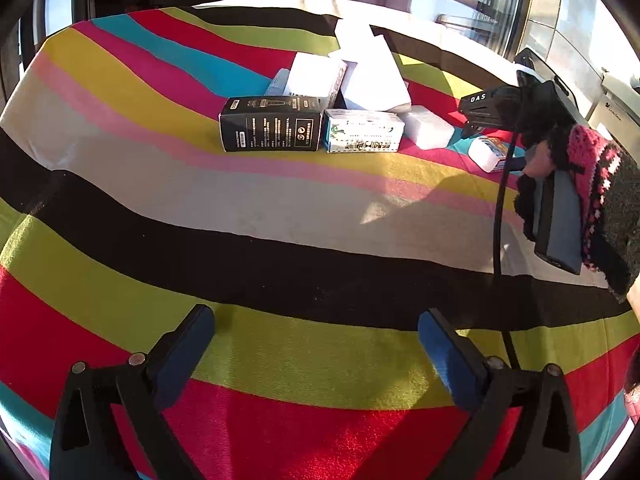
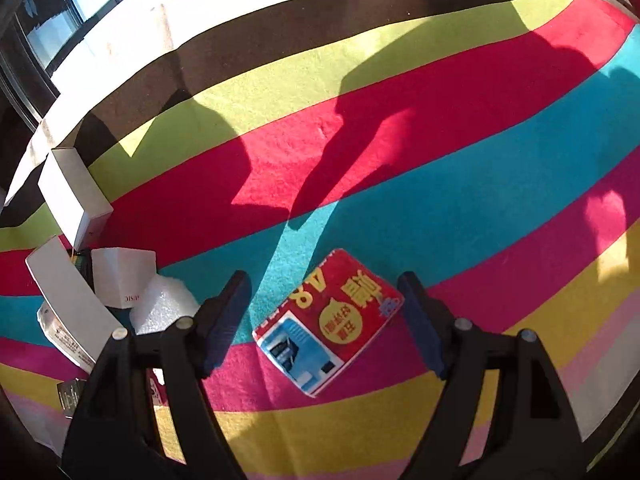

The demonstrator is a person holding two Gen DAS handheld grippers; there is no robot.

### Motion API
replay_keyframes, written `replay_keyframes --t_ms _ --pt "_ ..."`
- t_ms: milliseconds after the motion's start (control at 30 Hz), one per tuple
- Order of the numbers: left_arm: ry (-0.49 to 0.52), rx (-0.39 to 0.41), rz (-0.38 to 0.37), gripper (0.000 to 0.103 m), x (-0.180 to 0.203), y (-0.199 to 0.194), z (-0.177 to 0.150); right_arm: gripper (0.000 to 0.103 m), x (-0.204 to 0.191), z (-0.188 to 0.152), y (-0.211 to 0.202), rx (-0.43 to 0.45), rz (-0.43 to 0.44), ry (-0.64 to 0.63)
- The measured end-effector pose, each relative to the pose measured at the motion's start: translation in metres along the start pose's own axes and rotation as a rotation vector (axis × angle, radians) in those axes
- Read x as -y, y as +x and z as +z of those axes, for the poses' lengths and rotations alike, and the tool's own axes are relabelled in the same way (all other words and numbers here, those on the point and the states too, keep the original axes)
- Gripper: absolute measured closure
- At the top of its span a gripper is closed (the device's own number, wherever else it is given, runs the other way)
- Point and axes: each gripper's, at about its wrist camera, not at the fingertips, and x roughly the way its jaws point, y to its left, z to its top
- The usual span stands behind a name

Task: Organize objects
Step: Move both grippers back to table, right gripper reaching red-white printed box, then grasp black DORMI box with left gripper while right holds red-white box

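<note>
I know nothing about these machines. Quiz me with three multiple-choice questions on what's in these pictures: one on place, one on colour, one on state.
1. Where is the red packet?
A. between the right tongs' tips
B. atop the white boxes
C. held in the air

2. What colour is the box left of the green-and-white carton?
A. black
B. orange
C. purple

3. The left tongs are:
A. clamped on a box
B. open and empty
C. out of view

Answers: 1 A, it lies flat on the striped cloth between them; 2 A, black with white print; 3 B, tips apart, only cloth between.
</note>
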Motion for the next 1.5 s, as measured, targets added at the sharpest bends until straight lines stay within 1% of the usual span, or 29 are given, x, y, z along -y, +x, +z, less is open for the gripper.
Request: replay_keyframes --t_ms 33,133,167,200,233,267,333,400,433,467,533,633,733,767,867,900,933,967,1000,1100,1167,1233,1267,1300,1367,1400,1433,1467,1500 --pt "-0.001 0.000 -0.001 0.000 0.000 0.000 0.000 0.034 -0.003 -0.004 -0.001 0.007 -0.020 -0.062" --pt "-0.001 0.001 0.000 0.000 0.000 0.000 0.000 0.035 0.006 -0.032 -0.017 0.047 0.066 -0.208" --pt "-0.001 0.001 0.001 0.000 0.000 0.000 0.000 0.035 0.012 -0.044 -0.024 0.053 0.110 -0.253" --pt "-0.001 0.001 0.001 0.000 0.000 0.000 0.000 0.035 0.017 -0.056 -0.032 0.053 0.187 -0.307" --pt "0.000 0.001 0.001 0.000 0.000 0.000 0.000 0.035 0.020 -0.070 -0.041 0.047 0.279 -0.387" --pt "0.000 0.000 0.002 0.000 0.000 0.000 0.000 0.034 0.024 -0.083 -0.049 0.045 0.328 -0.462" --pt "0.003 -0.001 0.006 0.000 0.000 0.000 0.000 0.033 0.032 -0.106 -0.061 0.059 0.342 -0.576" --pt "0.007 -0.003 0.011 0.000 0.001 0.000 0.000 0.027 0.040 -0.119 -0.066 0.060 0.338 -0.621" --pt "0.010 -0.004 0.014 0.000 0.001 0.001 0.000 0.020 0.045 -0.120 -0.067 0.048 0.332 -0.609" --pt "0.011 -0.006 0.016 0.000 0.002 0.001 0.000 0.016 0.050 -0.120 -0.068 0.034 0.316 -0.576" --pt "0.014 -0.007 0.020 0.000 0.002 0.001 0.000 0.015 0.063 -0.118 -0.069 0.009 0.291 -0.487" --pt "0.018 -0.009 0.026 0.000 0.003 0.002 0.000 0.015 0.070 -0.120 -0.073 -0.009 0.212 -0.339" --pt "0.024 -0.013 0.034 0.000 0.004 0.003 0.000 0.015 0.067 -0.121 -0.083 -0.005 0.239 -0.244" --pt "0.027 -0.014 0.037 0.000 0.004 0.003 0.000 0.015 0.062 -0.121 -0.082 0.009 0.234 -0.242" --pt "0.034 -0.018 0.045 0.000 0.005 0.004 0.001 0.017 0.049 -0.121 -0.076 0.062 0.157 -0.300" --pt "0.036 -0.019 0.046 0.000 0.005 0.004 0.001 0.019 0.047 -0.120 -0.075 0.075 0.128 -0.322" --pt "0.036 -0.019 0.047 0.000 0.005 0.004 0.001 0.031 0.046 -0.119 -0.073 0.091 0.095 -0.344" --pt "0.035 -0.019 0.046 0.000 0.005 0.003 0.000 0.054 0.048 -0.118 -0.075 0.103 0.113 -0.349" --pt "0.034 -0.019 0.045 0.000 0.005 0.003 0.001 0.057 0.050 -0.117 -0.075 0.101 0.122 -0.353" --pt "0.036 -0.033 0.057 0.000 0.006 0.006 0.004 0.057 0.053 -0.122 -0.076 0.120 0.135 -0.405" --pt "0.036 -0.059 0.073 0.000 0.007 0.013 0.013 0.057 0.054 -0.122 -0.076 0.118 0.140 -0.404" --pt "-0.025 -0.076 0.053 0.000 0.000 0.021 0.029 0.057 0.053 -0.123 -0.076 0.119 0.135 -0.408" --pt "-0.092 -0.080 0.023 0.000 -0.008 0.023 0.039 0.057 0.054 -0.122 -0.076 0.119 0.135 -0.408" --pt "-0.176 -0.079 -0.014 0.000 -0.017 0.025 0.048 0.057 0.054 -0.122 -0.076 0.118 0.136 -0.408" --pt "-0.401 -0.057 -0.093 0.000 -0.039 0.032 0.067 0.057 0.054 -0.122 -0.076 0.118 0.136 -0.408" --pt "-0.521 -0.046 -0.115 0.000 -0.049 0.037 0.075 0.057 0.054 -0.123 -0.077 0.119 0.134 -0.411" --pt "-0.621 -0.040 -0.119 0.000 -0.057 0.043 0.084 0.057 0.053 -0.123 -0.077 0.119 0.132 -0.412" --pt "-0.704 -0.039 -0.105 0.000 -0.061 0.049 0.093 0.057 0.054 -0.123 -0.077 0.119 0.134 -0.413" --pt "-0.763 -0.040 -0.088 0.000 -0.064 0.055 0.102 0.056 0.054 -0.123 -0.077 0.119 0.136 -0.412"
